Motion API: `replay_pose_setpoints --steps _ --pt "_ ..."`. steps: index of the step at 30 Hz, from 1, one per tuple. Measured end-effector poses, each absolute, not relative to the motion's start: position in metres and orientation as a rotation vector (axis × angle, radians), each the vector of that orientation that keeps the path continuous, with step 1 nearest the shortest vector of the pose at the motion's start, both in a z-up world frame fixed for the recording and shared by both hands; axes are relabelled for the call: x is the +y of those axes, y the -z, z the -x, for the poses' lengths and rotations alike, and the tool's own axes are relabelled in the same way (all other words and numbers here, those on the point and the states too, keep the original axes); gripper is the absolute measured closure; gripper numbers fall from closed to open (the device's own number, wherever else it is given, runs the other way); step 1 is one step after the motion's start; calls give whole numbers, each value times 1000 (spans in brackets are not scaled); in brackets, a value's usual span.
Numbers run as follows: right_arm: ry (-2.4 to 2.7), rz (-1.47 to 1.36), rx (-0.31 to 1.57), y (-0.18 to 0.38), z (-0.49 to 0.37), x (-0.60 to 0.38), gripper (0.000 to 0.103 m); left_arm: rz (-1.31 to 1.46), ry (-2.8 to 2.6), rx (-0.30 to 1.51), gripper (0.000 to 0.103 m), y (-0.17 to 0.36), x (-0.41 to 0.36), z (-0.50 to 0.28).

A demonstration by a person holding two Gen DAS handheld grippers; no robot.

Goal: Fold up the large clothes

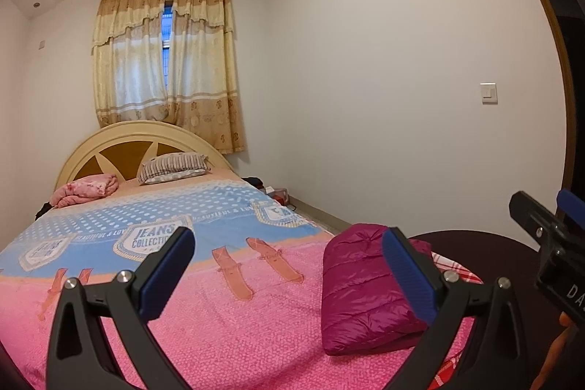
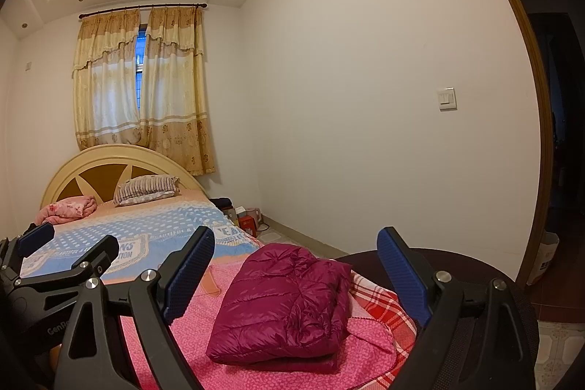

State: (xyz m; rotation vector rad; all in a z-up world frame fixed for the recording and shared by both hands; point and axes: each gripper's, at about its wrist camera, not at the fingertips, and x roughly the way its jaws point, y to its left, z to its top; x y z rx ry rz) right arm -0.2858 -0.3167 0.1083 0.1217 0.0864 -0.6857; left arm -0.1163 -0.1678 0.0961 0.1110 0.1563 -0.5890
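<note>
While both grippers (image 1: 289,269) (image 2: 296,273) gape empty, folded jacket (image 2: 285,302) lies ahead on bed (image 1: 219,335).

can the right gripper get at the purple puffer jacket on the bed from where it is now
Probably yes. The right gripper is open and empty, and the folded jacket lies straight ahead on the pink bedspread with nothing between the jaws and it.
</note>
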Motion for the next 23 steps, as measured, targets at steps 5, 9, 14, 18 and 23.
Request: replay_pose_setpoints --steps 5,9,14,18,23 --pt "687 -122 91 -107 283 -315 12 -106 597 164 0 -96 -168 114" --pt "689 -122 95 -106 282 -314 12 -103 643 193 0 -94 -169 110" --pt "689 -124 104 -103 281 -313 12 -130 641 198 0 -91 -173 110" --pt "687 -125 113 -101 280 -312 12 -129 639 210 0 -92 -174 109" --pt "685 -138 118 -99 280 -314 12 -133 633 239 0 -91 -176 106"
